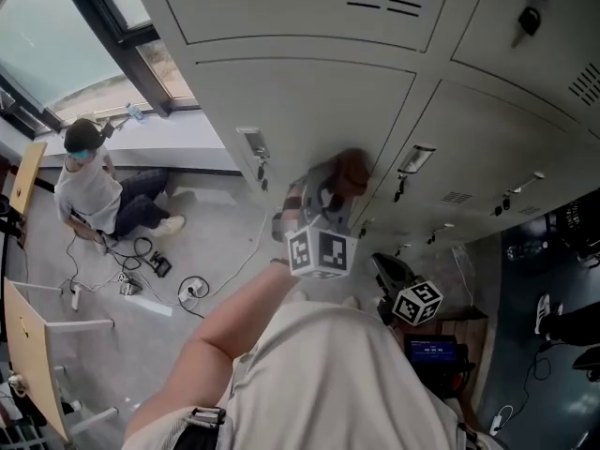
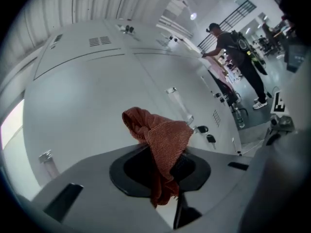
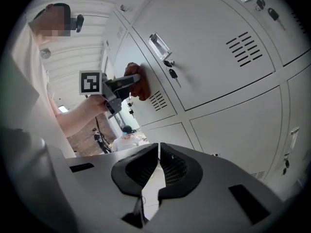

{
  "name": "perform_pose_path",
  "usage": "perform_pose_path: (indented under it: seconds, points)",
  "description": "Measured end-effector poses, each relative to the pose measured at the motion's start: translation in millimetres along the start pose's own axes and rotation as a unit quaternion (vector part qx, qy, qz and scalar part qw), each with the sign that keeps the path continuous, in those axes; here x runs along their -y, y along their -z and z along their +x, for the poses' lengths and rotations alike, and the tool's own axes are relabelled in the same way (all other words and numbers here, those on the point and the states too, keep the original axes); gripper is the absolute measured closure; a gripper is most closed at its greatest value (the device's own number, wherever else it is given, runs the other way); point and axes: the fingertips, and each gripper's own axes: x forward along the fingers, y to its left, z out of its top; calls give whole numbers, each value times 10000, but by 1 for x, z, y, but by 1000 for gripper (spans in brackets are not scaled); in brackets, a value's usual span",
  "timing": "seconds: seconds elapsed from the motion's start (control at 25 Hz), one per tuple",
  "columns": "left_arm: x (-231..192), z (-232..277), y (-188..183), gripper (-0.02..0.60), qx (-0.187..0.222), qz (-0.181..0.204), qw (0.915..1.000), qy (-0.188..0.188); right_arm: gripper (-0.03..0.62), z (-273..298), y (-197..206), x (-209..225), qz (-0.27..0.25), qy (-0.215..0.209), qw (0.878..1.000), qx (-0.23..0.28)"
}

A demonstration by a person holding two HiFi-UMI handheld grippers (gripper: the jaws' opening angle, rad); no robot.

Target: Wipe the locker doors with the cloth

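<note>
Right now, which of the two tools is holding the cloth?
The left tool, shut on the reddish cloth; the right tool is shut and empty.

- cloth (image 2: 163, 135): rust-red, coarse ribbed weave, matt; pinched between the left gripper's (image 2: 163, 166) jaws.
- door (image 2: 82, 101): beyond those jaws; pale grey painted metal, smooth, with a soft sheen.
- left gripper shell: grey plastic, matt, smooth.
- right gripper (image 3: 159, 152): same grey matt plastic; its pads (image 3: 174, 166) are black and finely ribbed, and meet on nothing.
- handle (image 3: 159, 46): above the right jaws; bright, glossy metal.
</note>
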Motion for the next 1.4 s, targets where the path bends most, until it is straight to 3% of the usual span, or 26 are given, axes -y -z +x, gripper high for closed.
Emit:
perform_pose_path:
  seconds: [0.08,0.2,0.44,0.6,0.76,0.92,1.12,1.2,1.32,1.4]
  points:
    - [22,12,-20,495,217,257,9991,250,571,-7,1,4,38,75,10000,30]
    - [32,21,-54,495,534,520,9967,312,571,-15,1,8,79,154,9998,88]
    - [-12,5,-84,495,977,-145,9949,-214,571,-24,-2,17,160,225,9994,189]
    - [-62,-18,-60,494,972,-830,9896,-665,571,-18,-1,15,137,140,9997,121]
    - [-101,-42,-19,494,628,-1088,9857,-1127,571,-9,0,8,68,-1,10000,29]
    - [-147,-70,12,494,451,-1577,9728,-1635,571,-1,1,1,28,-104,9999,-40]
    - [-171,-86,27,494,301,-1441,9772,-1531,571,3,5,-5,35,-130,9999,-95]
    - [-190,-99,40,494,185,-1532,9721,-1769,571,2,4,-4,50,-104,9999,-73]
    - [-230,-123,60,494,-55,-1659,9568,-2387,571,-3,6,-1,118,-50,9999,-57]
    - [-236,-121,52,495,-162,-1392,9585,-2484,571,-5,8,1,172,-18,9998,-72]
